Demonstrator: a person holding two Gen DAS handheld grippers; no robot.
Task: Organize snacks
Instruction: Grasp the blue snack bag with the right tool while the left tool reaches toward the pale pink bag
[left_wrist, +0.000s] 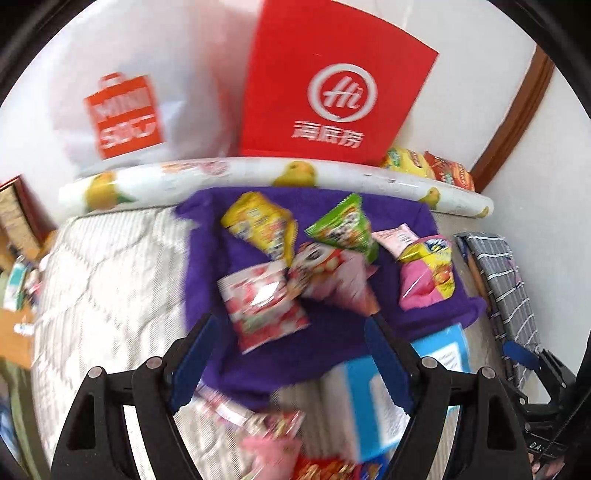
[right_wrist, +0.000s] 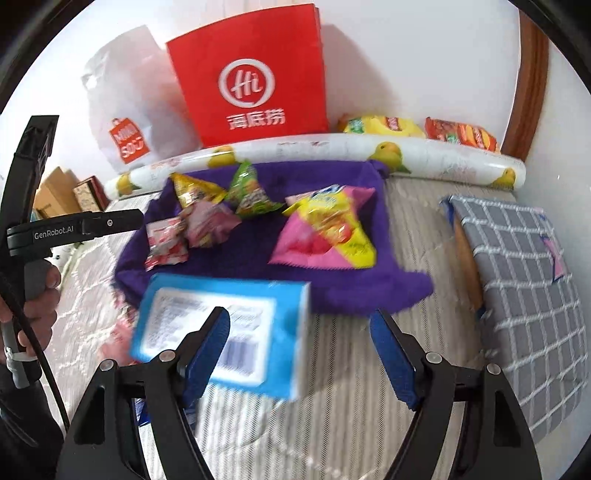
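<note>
Several snack packets lie on a purple cloth (left_wrist: 207, 258) on the mattress: a yellow packet (left_wrist: 258, 225), a green packet (left_wrist: 343, 229), a pink cone-shaped packet (left_wrist: 332, 284), a red-and-white packet (left_wrist: 262, 306) and a pink-and-yellow packet (right_wrist: 328, 236). My left gripper (left_wrist: 291, 319) hangs open just above the red-and-white packet, its pads well apart from it. A blue box (right_wrist: 229, 332) lies at the cloth's near edge. My right gripper (right_wrist: 299, 314) stands open over the box, with its left finger in front of the box and nothing pressed. More packets (left_wrist: 273, 439) lie blurred under the left gripper.
A red paper bag (left_wrist: 332, 85) and a white shopping bag (left_wrist: 125, 110) lean on the wall behind a fruit-print roll (left_wrist: 258, 177). A yellow packet (right_wrist: 384, 125) and a red packet (right_wrist: 461, 136) sit behind the roll. A grey checked cloth (right_wrist: 517, 295) lies to the right. A hand holds the left gripper's body (right_wrist: 74, 230).
</note>
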